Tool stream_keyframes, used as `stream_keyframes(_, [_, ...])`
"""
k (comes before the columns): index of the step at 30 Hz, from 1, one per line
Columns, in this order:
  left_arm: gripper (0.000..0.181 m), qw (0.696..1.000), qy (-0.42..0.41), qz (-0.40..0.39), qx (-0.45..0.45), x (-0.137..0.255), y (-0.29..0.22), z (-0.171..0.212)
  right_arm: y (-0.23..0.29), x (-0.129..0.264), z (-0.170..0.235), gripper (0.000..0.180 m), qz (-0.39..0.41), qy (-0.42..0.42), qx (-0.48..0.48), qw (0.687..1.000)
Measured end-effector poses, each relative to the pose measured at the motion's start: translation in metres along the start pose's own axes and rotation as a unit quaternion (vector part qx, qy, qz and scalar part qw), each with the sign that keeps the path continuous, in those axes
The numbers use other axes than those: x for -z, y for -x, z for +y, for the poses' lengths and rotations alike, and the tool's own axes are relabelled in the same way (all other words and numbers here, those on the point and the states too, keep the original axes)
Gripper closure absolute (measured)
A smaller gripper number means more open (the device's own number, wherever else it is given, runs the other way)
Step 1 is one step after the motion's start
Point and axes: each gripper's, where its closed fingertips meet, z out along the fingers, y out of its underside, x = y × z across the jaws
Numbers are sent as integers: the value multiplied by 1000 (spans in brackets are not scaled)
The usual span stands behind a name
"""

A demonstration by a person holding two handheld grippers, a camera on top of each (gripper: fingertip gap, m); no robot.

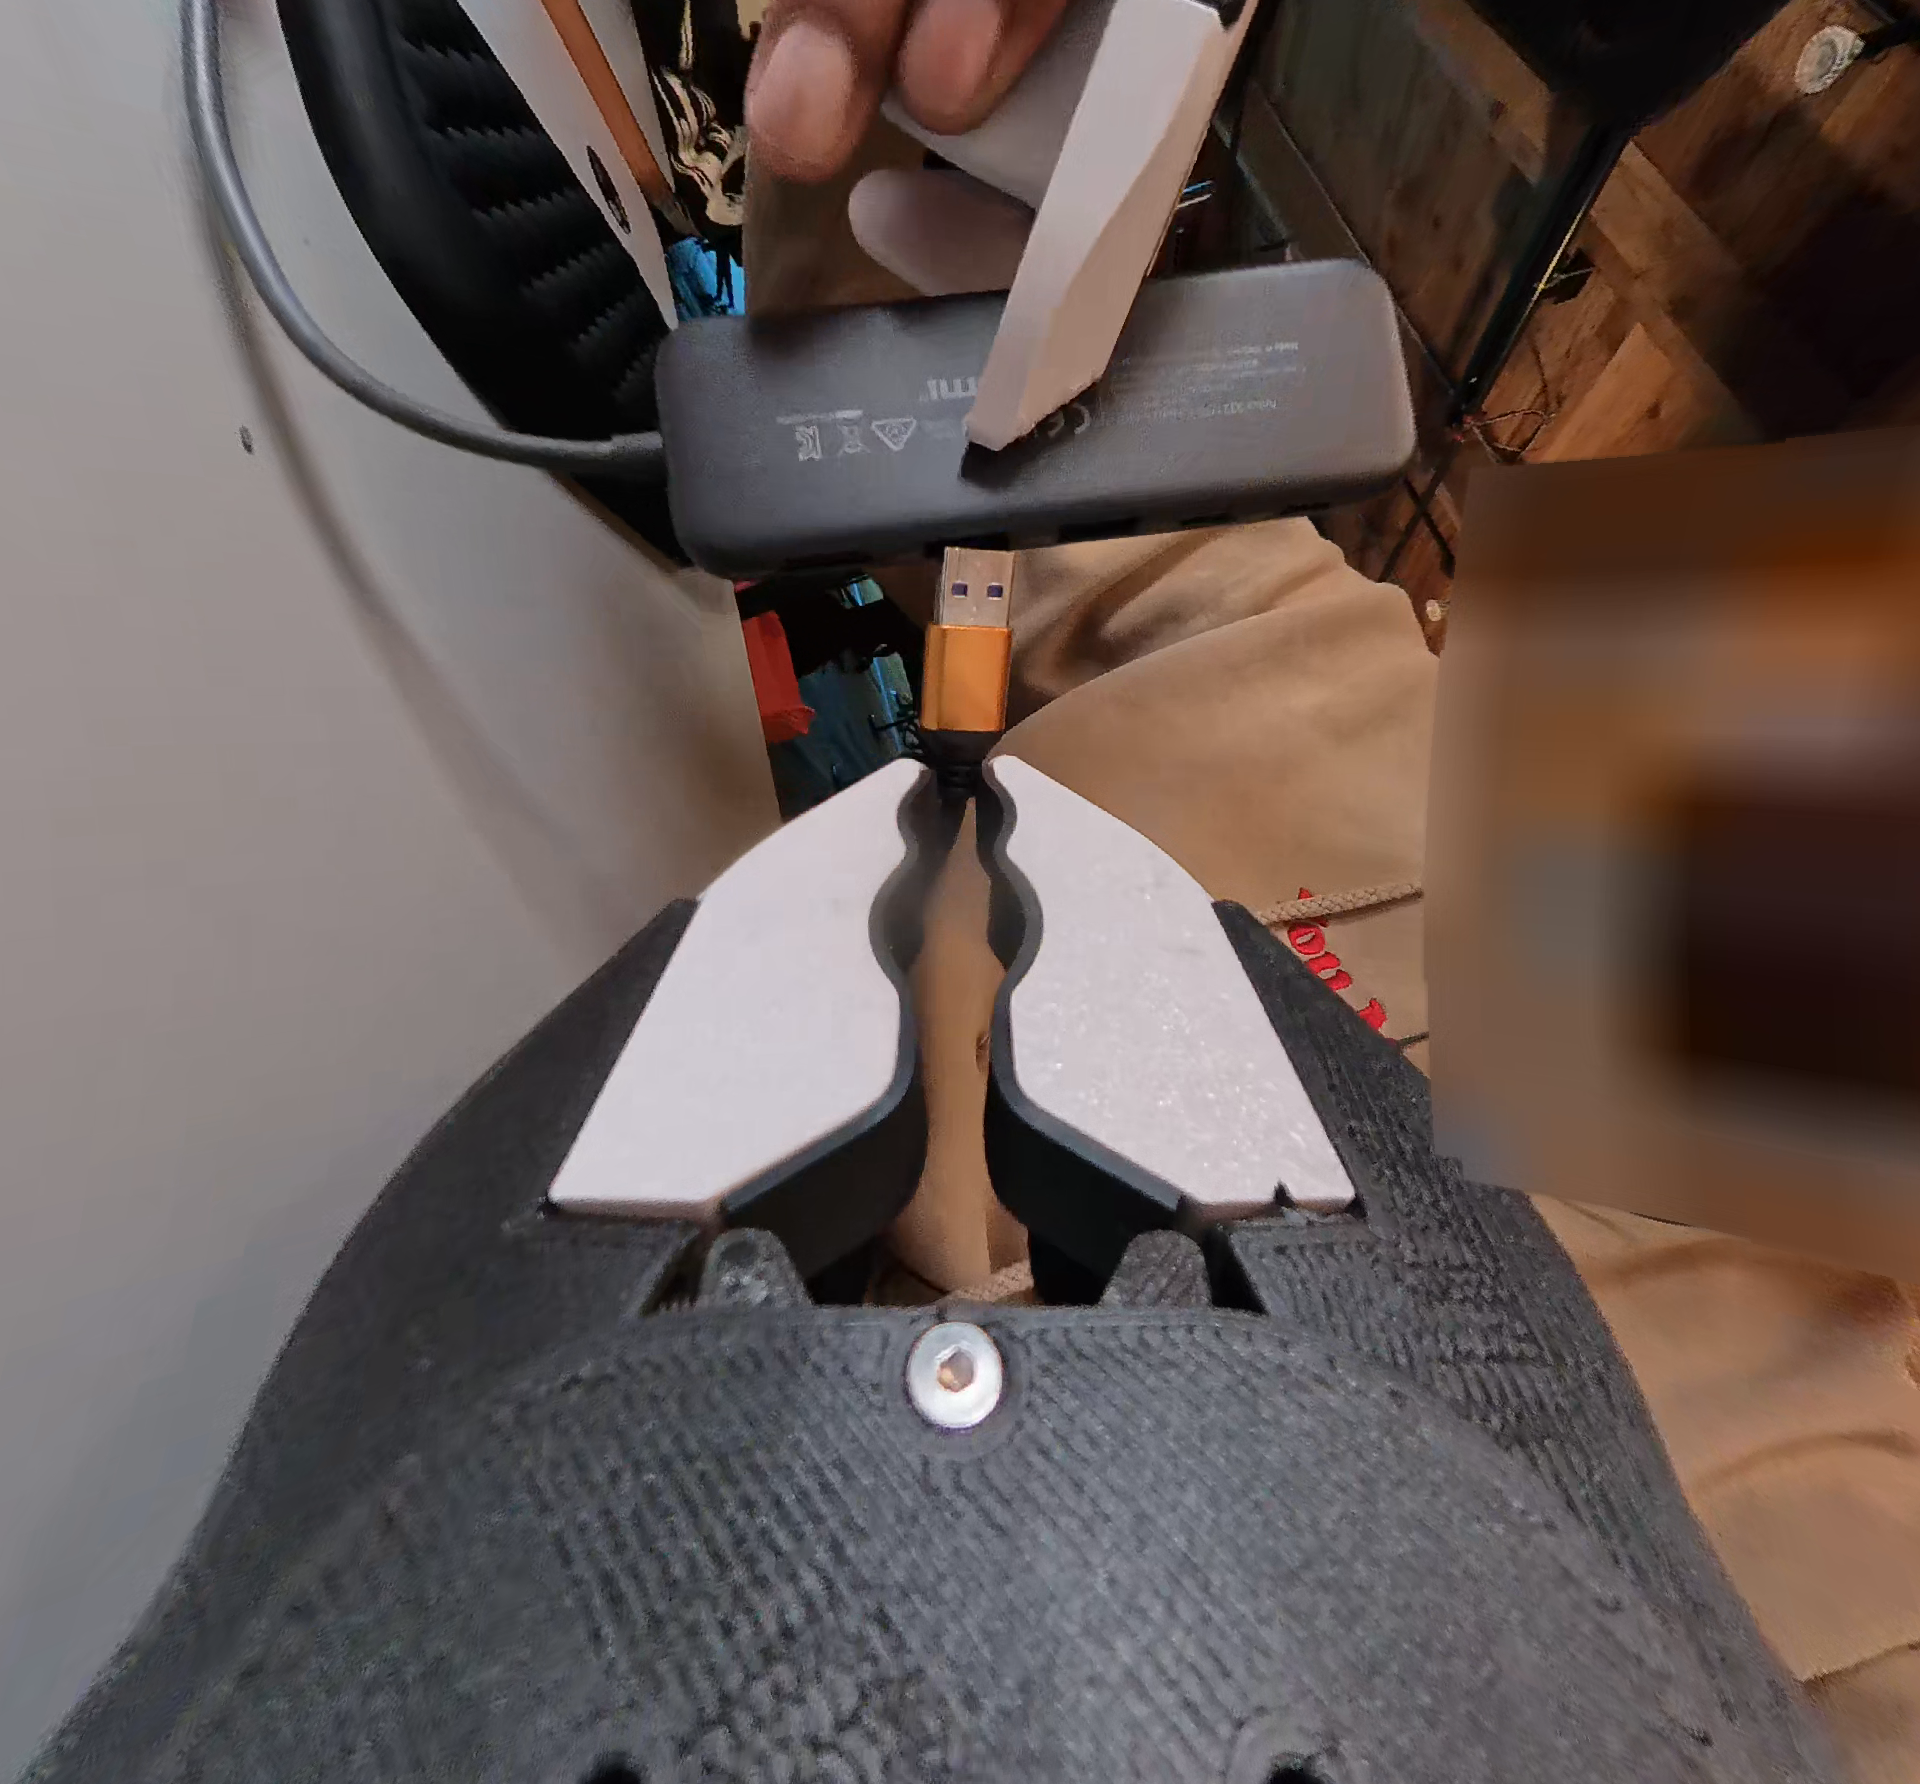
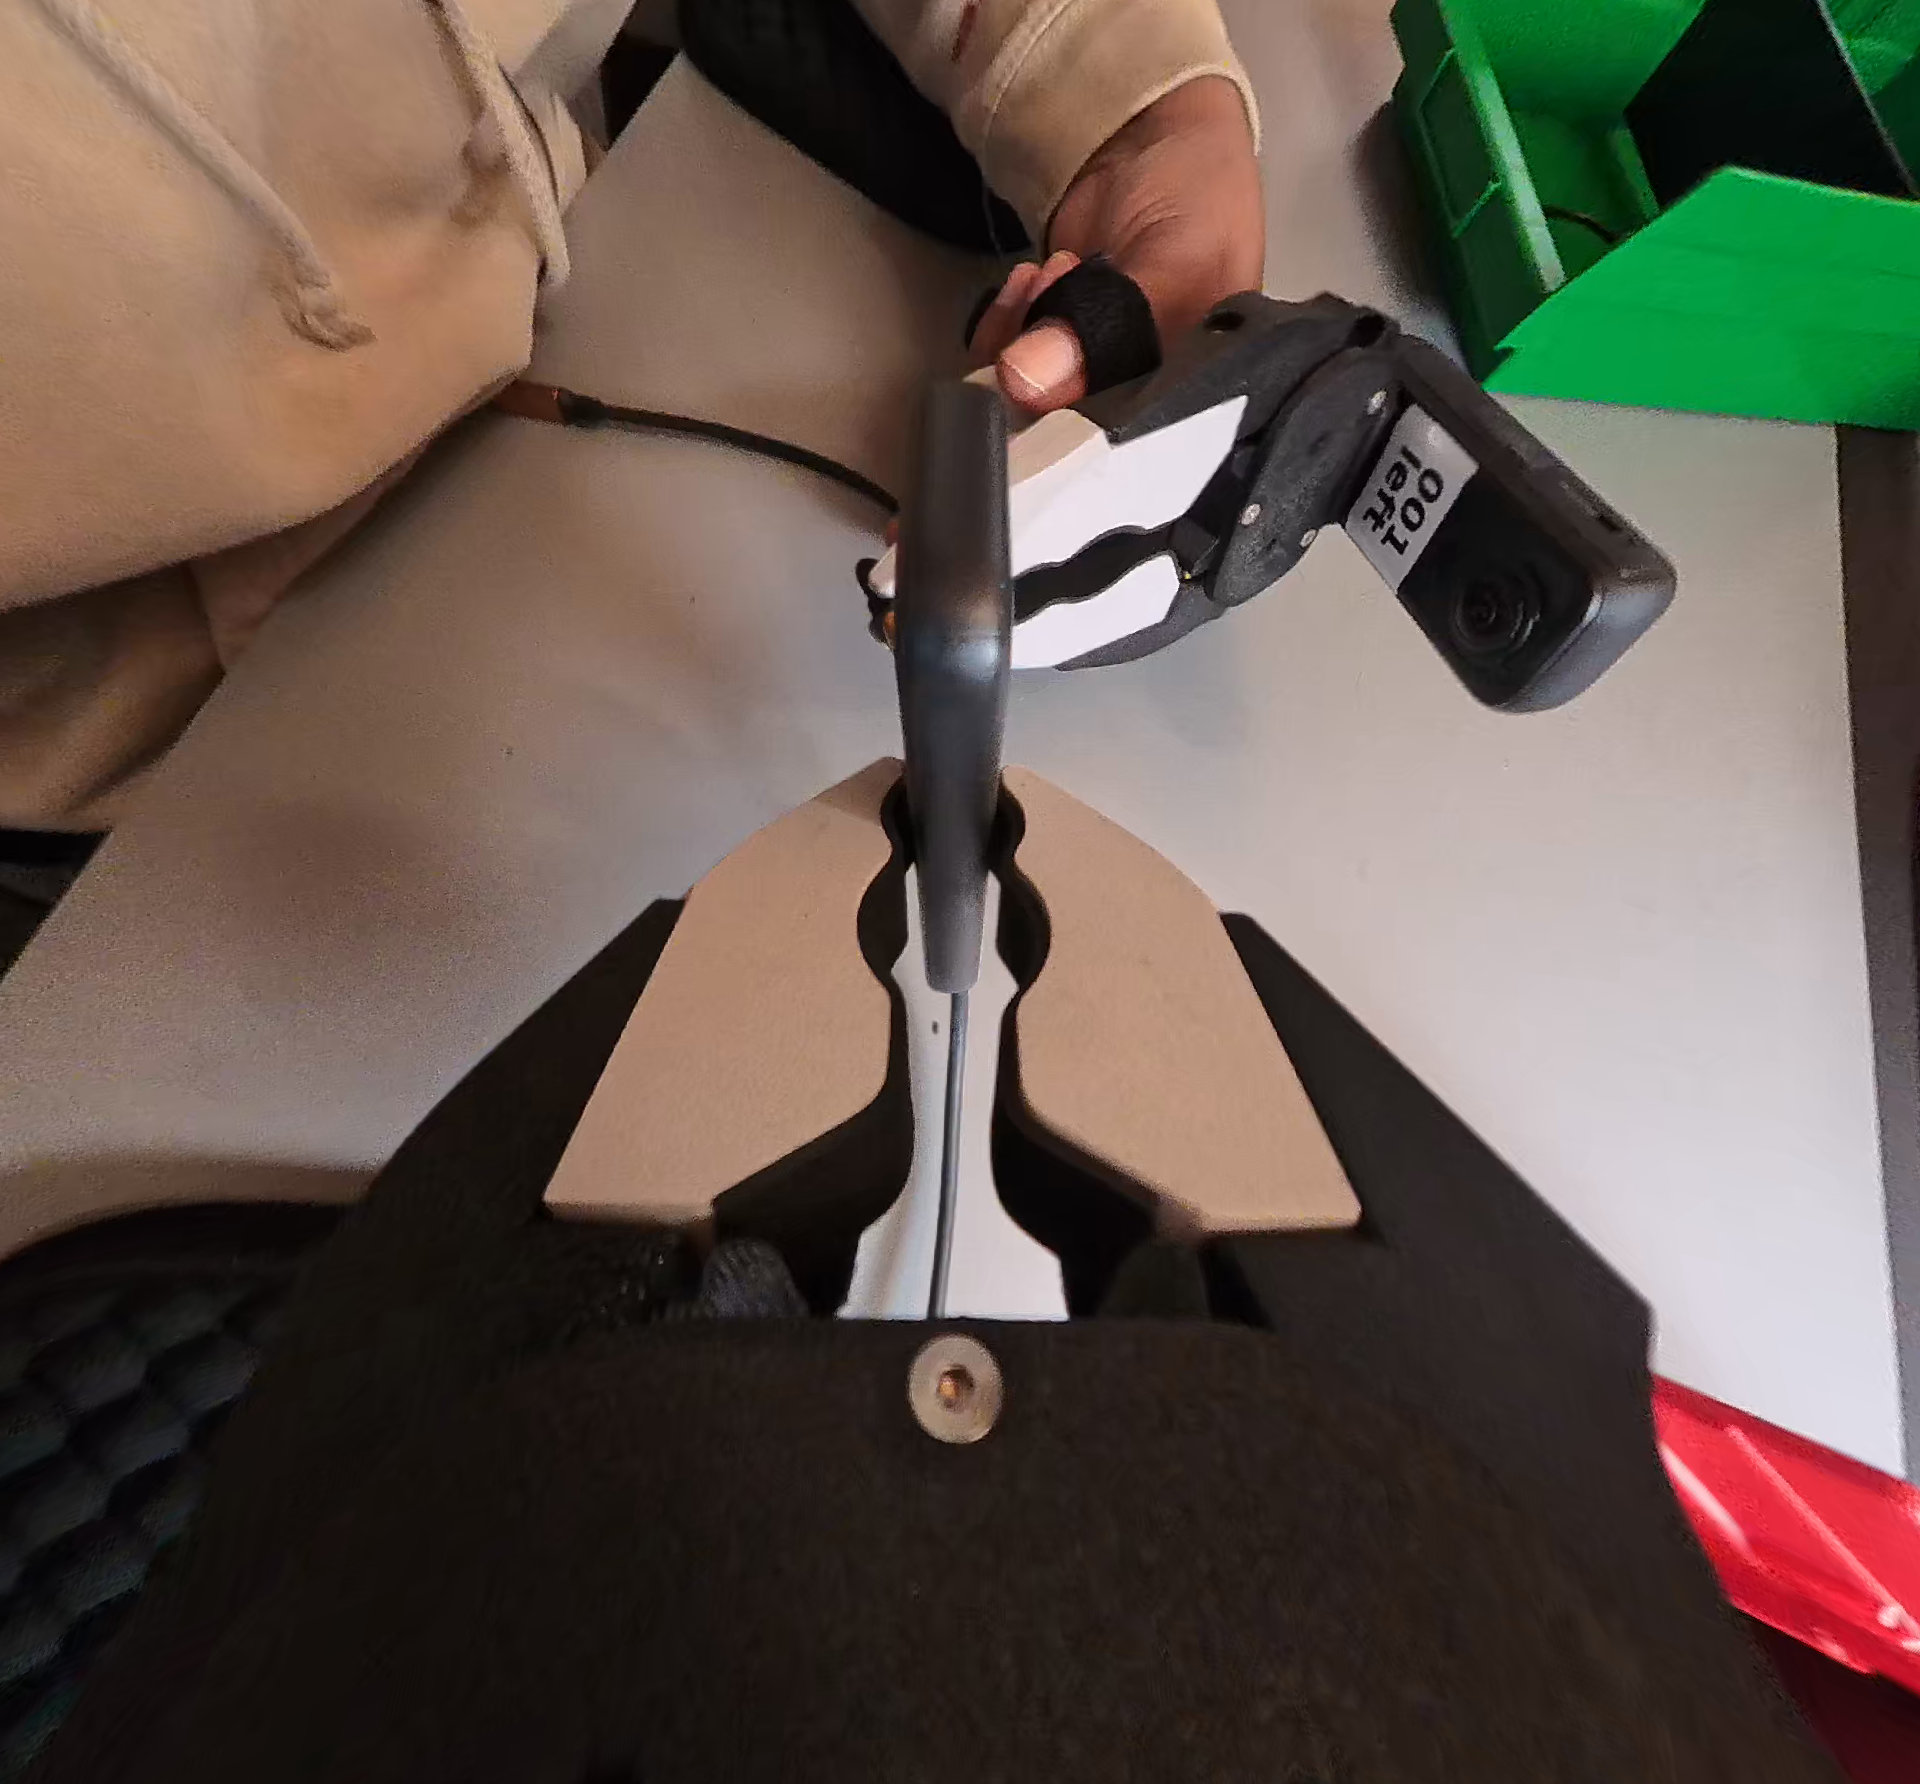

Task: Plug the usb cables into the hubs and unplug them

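Note:
My left gripper (image 1: 961,773) is shut on the black cable just behind an orange USB plug (image 1: 968,659). The plug's silver tip sits right at a port on the edge of the dark grey hub (image 1: 1174,415), seemingly just outside it. My right gripper (image 2: 954,799) is shut on the hub (image 2: 951,654) and holds it edge-on above the table. The right gripper's white finger (image 1: 1081,248) crosses the hub in the left wrist view. The left gripper (image 2: 1049,581) shows behind the hub in the right wrist view. The hub's thin grey cord (image 2: 951,1142) runs back between my right fingers.
A white table (image 2: 1455,903) lies below. A green bin (image 2: 1662,134) stands at the far right, a red object (image 2: 1787,1526) at the near right. The person's beige hoodie (image 2: 260,176) fills the left. A black cable (image 2: 727,441) trails toward it.

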Motion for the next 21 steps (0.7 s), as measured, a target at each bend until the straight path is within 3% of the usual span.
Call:
stream_keyframes(10, [174,997,46,50,24,-5,-2,16,18,-12,-21,168,-16,58,119,991])
stream_keyframes(21, [174,996,48,74,-12,4,-19,16,16,2,-29,167,28,49,130,990])
